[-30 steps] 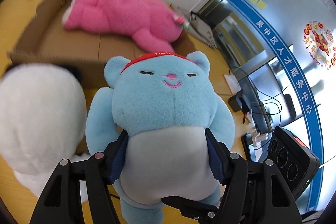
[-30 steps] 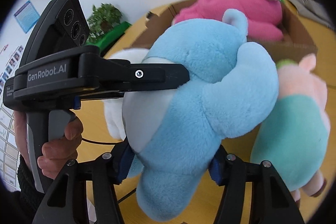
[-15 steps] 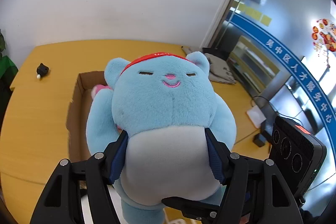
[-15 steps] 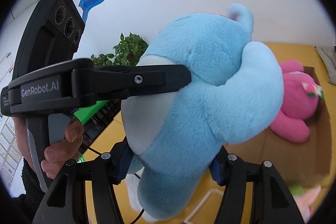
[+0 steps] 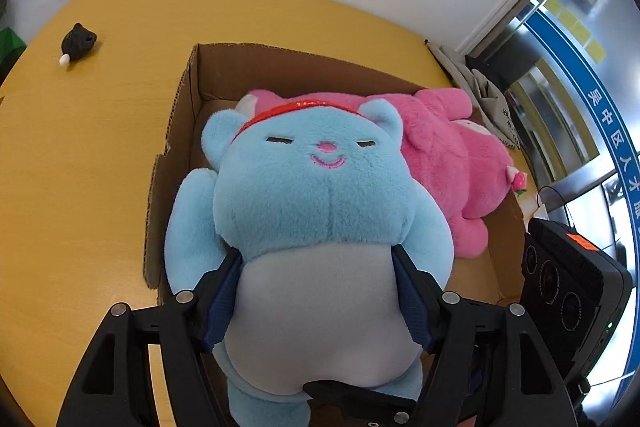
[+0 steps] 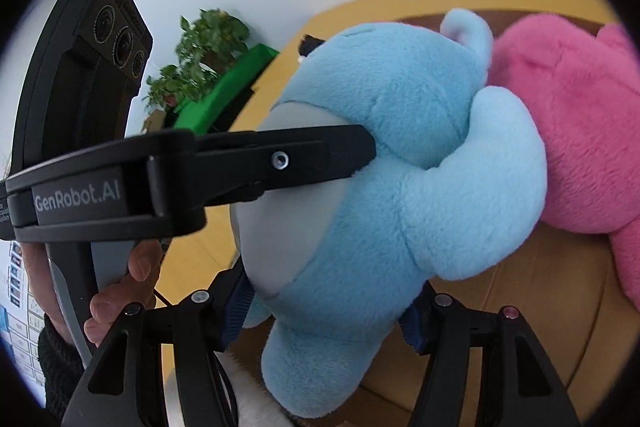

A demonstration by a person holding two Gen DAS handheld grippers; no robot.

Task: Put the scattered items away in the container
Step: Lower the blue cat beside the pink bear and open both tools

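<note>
— Where's the bear (image 5: 316,211)?

— Above the box (image 5: 176,131), beside the pink toy (image 5: 452,163). I have both grippers on it: left gripper (image 5: 316,303) jaws pinch its belly, right gripper (image 6: 324,311) jaws clamp its lower body.

— Why two?

— It's bulky and soft; two grips keep it steady, I reckon.

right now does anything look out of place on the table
Only the small black toy, alone on the yellow table outside the cardboard box. The pink plush lies inside; both tongs hold the blue bear over it.
</note>
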